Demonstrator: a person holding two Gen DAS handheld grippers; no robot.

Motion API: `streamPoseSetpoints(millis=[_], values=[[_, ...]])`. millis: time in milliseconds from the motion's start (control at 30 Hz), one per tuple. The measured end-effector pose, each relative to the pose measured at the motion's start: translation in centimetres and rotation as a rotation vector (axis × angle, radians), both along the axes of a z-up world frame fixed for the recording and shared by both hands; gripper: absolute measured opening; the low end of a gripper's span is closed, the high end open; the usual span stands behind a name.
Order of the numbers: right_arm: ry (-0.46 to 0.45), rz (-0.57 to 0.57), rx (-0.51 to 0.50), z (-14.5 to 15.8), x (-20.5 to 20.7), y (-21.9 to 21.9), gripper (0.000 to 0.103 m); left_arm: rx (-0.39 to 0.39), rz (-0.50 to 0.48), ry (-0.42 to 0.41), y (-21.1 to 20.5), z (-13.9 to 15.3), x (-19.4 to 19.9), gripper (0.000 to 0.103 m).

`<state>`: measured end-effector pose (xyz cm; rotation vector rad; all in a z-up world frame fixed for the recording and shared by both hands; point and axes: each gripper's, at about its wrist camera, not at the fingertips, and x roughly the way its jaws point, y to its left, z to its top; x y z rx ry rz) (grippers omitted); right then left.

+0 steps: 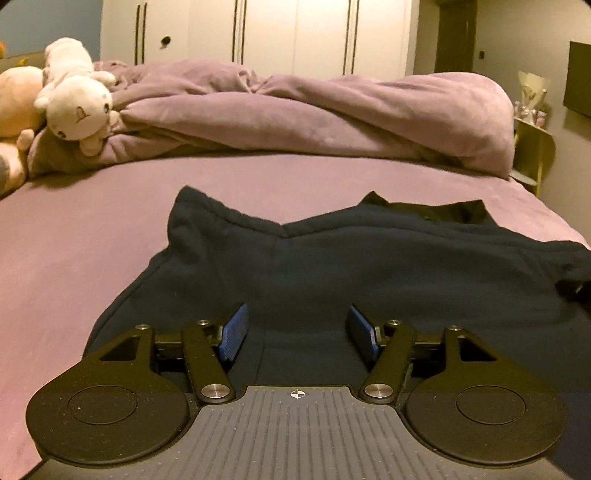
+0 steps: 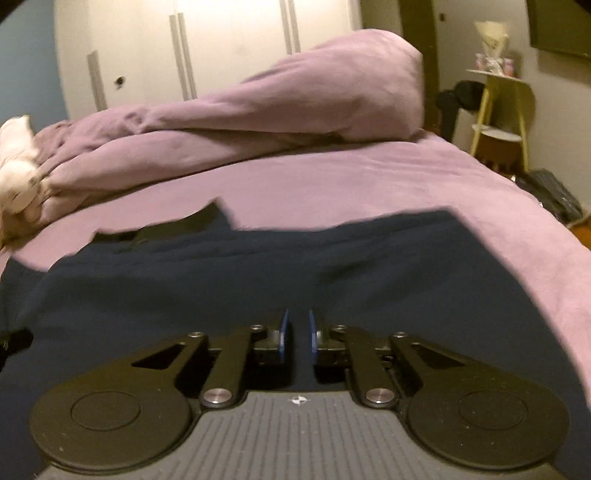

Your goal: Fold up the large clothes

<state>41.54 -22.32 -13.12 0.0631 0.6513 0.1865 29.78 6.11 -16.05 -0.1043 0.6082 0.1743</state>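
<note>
Left gripper [image 1: 295, 334]: fingers spread, nothing between them, poised over the dark garment [image 1: 332, 266]. Right gripper [image 2: 296, 336]: fingers nearly clenched, a narrow gap showing, no cloth seen pinched. The garment lies spread at the bed's [image 1: 92, 221] near edge. Duvet [image 1: 295, 110] heaped along the far edge. Only the left view shows the plush toys [image 1: 74, 107] clearly; only the right shows the yellow stand's [image 2: 498, 96] legs.

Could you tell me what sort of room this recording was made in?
Most likely a bedroom at home: a bed with a rumpled purple duvet, plush toys beside it, and white wardrobe doors behind.
</note>
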Motion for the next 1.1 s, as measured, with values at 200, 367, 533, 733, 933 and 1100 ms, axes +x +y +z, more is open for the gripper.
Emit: streamPoseSetpoints(millis=[200, 367, 533, 733, 933, 1100], values=[[0.039, -0.205, 0.167, -0.4, 2.7, -5.9, 0.000, -0.031, -0.017, -0.006, 0.3, -0.6, 0.9, 0.069], [0.025, -0.134, 0.150, 1.9, -2.1, -5.3, 0.018, -0.011, -0.024, 0.009, 0.0, 1.0, -2.0, 0.073], [-0.071, -0.122, 0.006, 2.6, -11.1, -5.5, 0.020, -0.031, 0.024, -0.035, 0.9, 2.0, -7.4, 0.078], [-0.067, -0.155, -0.116, 3.0, -15.4, -6.7, 0.020, -0.035, 0.087, -0.003, 2.4, 3.3, -13.2, 0.082], [-0.025, -0.222, -0.105, 5.2, -16.1, -6.4, 0.019, -0.384, 0.211, 0.086, 7.4, 2.5, -19.4, 0.086], [-0.027, -0.078, -0.054, 6.3, -17.4, -2.0, 0.019, -0.724, 0.108, 0.073, 9.1, 0.9, -21.1, 0.086]])
